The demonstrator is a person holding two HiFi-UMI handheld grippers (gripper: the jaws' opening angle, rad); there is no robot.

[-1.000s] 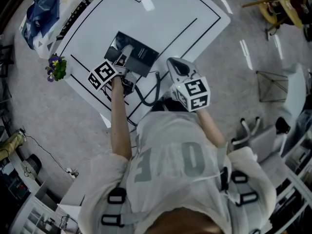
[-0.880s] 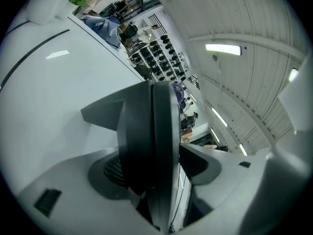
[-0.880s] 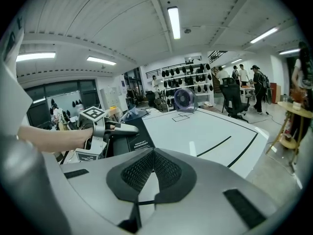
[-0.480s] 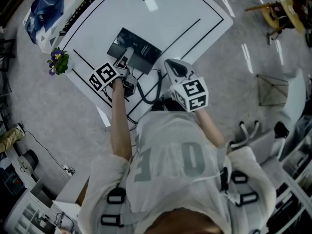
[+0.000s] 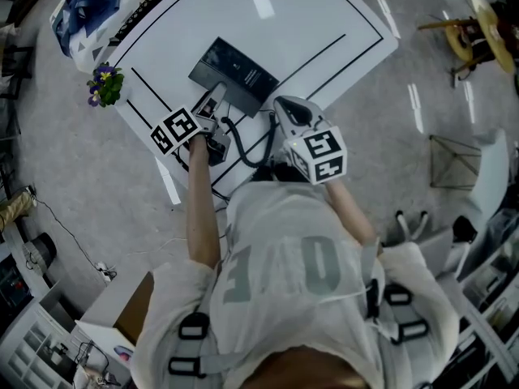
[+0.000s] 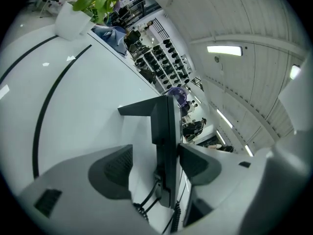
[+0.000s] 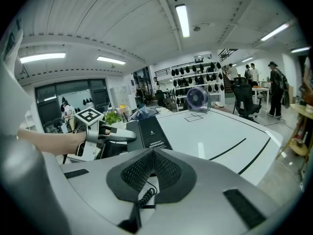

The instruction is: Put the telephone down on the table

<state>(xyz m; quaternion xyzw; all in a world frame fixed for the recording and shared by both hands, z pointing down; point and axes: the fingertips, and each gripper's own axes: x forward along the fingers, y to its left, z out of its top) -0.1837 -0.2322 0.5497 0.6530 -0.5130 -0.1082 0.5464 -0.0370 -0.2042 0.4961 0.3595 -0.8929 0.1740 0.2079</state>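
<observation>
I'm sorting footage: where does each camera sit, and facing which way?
Head view: on the head, steeply down at the table; shoulders, arms, left claw, right claw show.
Left gripper view: on the left claw, along its jaws, telephone between.
Right gripper view: on the right claw, across the table; left forearm shows.
All share the telephone.

bare table [image 5: 324, 23] beyond black box [image 5: 235, 75]

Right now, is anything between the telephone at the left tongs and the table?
Nothing visible blocks it. The telephone stands between the left tongs, one pad on it, a gap at the other, bare white table beside it. Mind the black box just beyond the tips and the cord trailing under the tongs.
</observation>
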